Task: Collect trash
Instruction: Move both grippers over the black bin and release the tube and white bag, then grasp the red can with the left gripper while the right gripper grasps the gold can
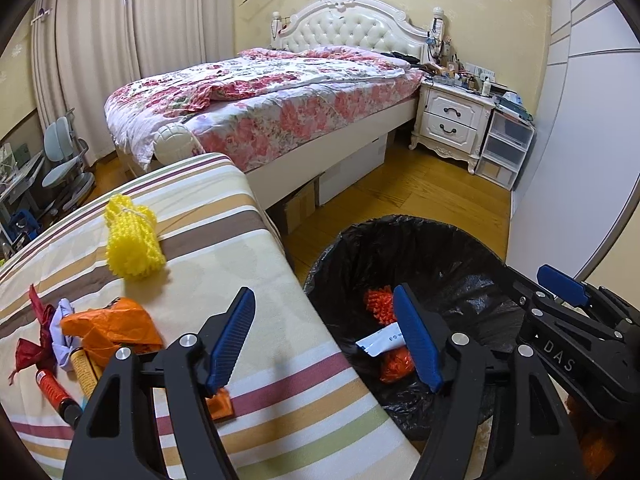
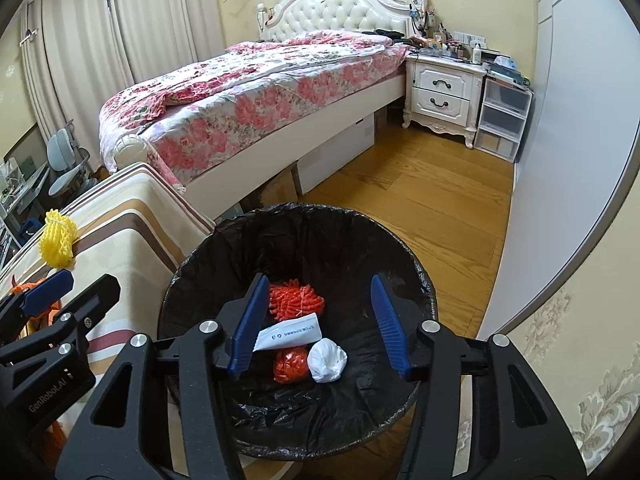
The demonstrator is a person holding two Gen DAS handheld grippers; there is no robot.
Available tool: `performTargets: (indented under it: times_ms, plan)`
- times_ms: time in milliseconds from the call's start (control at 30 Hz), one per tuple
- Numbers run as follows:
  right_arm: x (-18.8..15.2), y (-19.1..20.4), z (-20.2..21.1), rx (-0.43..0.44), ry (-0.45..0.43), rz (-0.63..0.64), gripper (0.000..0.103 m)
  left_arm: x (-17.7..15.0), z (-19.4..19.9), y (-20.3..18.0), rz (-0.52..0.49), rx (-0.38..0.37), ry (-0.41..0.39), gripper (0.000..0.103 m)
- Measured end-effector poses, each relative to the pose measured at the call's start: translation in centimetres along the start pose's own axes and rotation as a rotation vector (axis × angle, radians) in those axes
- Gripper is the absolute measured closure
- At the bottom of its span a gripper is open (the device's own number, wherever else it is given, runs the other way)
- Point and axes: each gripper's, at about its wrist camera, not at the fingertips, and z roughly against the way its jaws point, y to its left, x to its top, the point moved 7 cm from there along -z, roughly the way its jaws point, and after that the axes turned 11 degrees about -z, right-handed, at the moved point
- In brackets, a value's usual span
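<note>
A bin lined with a black bag [image 2: 188, 268] stands on the floor beside a striped cushion [image 1: 224, 264]. In it lie two orange foam nets [image 2: 296, 300], a white wrapper [image 2: 288, 336] and a white crumpled ball [image 2: 326, 360]. My right gripper [image 2: 320, 280] hangs open over the bin, nothing between its blue pads. My left gripper [image 1: 322, 300] is open too, over the cushion's edge and the bin rim [image 1: 360, 232], and holds nothing. On the cushion lie a yellow foam net [image 1: 132, 240], an orange plastic bag [image 1: 116, 328], a red wrapper [image 1: 32, 344] and a red tube [image 1: 52, 388].
A bed with a floral quilt [image 1: 260, 96] stands behind the cushion, with boxes under it. A white nightstand [image 1: 452, 120] and plastic drawers [image 1: 504, 148] are at the far right by a grey wardrobe door [image 1: 580, 160]. A wooden floor [image 2: 420, 200] lies between them.
</note>
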Motion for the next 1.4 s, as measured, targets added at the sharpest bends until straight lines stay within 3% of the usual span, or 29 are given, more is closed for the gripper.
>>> performTargets:
  times_ms: [333, 1033, 1400]
  plan:
    - [-1.2, 2.9, 1.5, 0.043, 0.006, 0.037, 0.047, -1.9, 2.7, 3.1, 0.043, 0.049, 0.004, 0.034]
    - [-6.7, 13.2, 3.7, 0.185, 0.072, 0.198, 0.047, -10.0, 7.1, 15.0, 0.254, 0.241, 0.103, 0.033]
    - [-8.5, 15.8, 3.8, 0.216, 0.102, 0.241, 0.047, -13.8, 7.5, 17.9, 0.327, 0.229, 0.183, 0.034]
